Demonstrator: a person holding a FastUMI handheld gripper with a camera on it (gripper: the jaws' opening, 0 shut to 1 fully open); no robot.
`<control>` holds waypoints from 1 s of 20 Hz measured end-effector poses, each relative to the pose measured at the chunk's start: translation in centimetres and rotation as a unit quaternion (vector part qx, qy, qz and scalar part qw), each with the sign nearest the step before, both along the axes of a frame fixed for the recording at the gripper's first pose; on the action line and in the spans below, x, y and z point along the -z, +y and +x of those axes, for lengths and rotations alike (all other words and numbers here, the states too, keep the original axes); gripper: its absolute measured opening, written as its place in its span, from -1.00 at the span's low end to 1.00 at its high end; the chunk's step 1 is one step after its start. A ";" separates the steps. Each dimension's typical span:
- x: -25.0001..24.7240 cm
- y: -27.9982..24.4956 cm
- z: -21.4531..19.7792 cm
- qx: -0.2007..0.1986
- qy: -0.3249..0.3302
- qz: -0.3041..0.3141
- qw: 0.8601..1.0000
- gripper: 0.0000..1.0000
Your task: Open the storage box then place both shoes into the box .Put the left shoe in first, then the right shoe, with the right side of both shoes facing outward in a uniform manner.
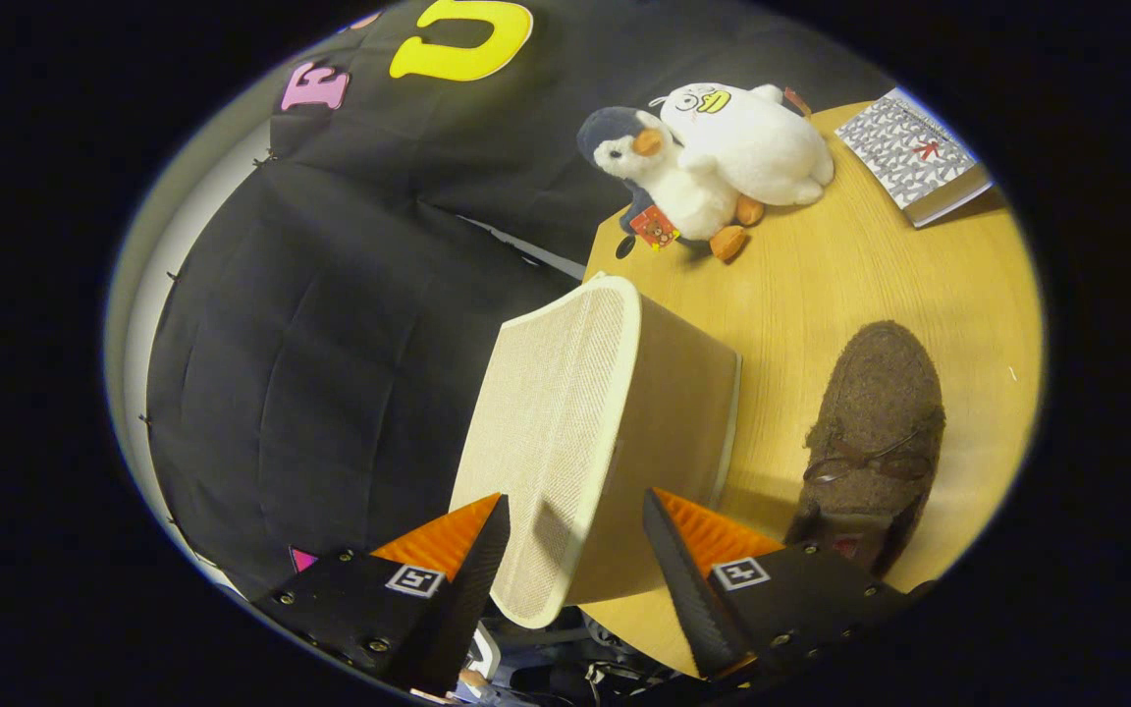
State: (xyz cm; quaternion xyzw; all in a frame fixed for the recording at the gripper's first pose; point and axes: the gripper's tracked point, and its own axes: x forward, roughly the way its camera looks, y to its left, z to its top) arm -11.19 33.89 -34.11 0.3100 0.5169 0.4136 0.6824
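Jaws stand wide apart, and the gripper [573, 511] has its fingers on either side of the near edge of the box [615, 432] without pressing on it. That box is cream-coloured with a mesh-textured panel facing left; it sits tilted at the left edge of a wooden table [821, 285]. Just right of the box, beyond the right finger, a brown fuzzy shoe [875, 422] with a small bow lies on the table. Far across the table sit two plush toys, a penguin [669, 177] and a white duck [752, 142], touching. A patterned book [914, 152] lies at the far right.
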 end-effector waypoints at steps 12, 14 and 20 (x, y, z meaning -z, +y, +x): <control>-1.4 0.9 -0.3 -0.031 0.011 -0.003 0.999 -0.85; -2.0 0.8 -0.3 -0.027 0.015 -0.010 0.999 -0.85; -7.9 2.3 0.4 -0.017 -0.022 -0.009 1.000 -0.85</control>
